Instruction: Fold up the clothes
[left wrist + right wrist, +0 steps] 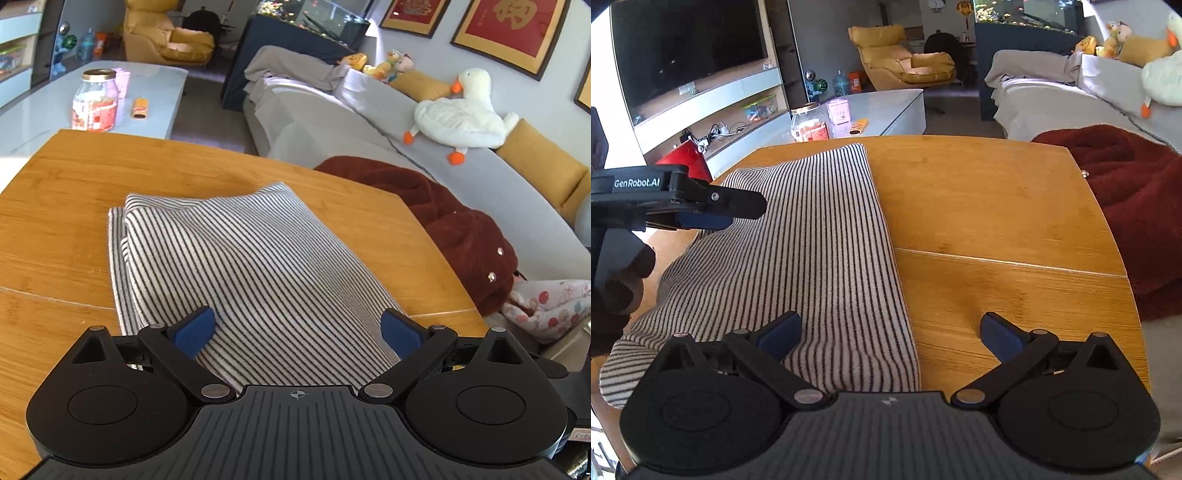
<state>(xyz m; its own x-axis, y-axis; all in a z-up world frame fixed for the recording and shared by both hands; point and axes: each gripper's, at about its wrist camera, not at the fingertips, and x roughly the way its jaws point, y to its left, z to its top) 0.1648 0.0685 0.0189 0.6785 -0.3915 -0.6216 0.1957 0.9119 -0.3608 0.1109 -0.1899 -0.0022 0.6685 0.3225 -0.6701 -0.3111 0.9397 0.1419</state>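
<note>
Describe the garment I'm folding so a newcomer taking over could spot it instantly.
Start at the wooden table in front of the grey sofa. The striped garment lies folded on it, under both open grippers. Thin black-and-white stripes set it apart from the fuzzy dark red garment heaped just off the table's edge.

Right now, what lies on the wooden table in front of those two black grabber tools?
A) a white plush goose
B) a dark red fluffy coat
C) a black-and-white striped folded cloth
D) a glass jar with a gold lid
C: the black-and-white striped folded cloth lies on the wooden table, while the dark red fluffy coat and the white plush goose rest on the grey sofa beyond it.
</note>
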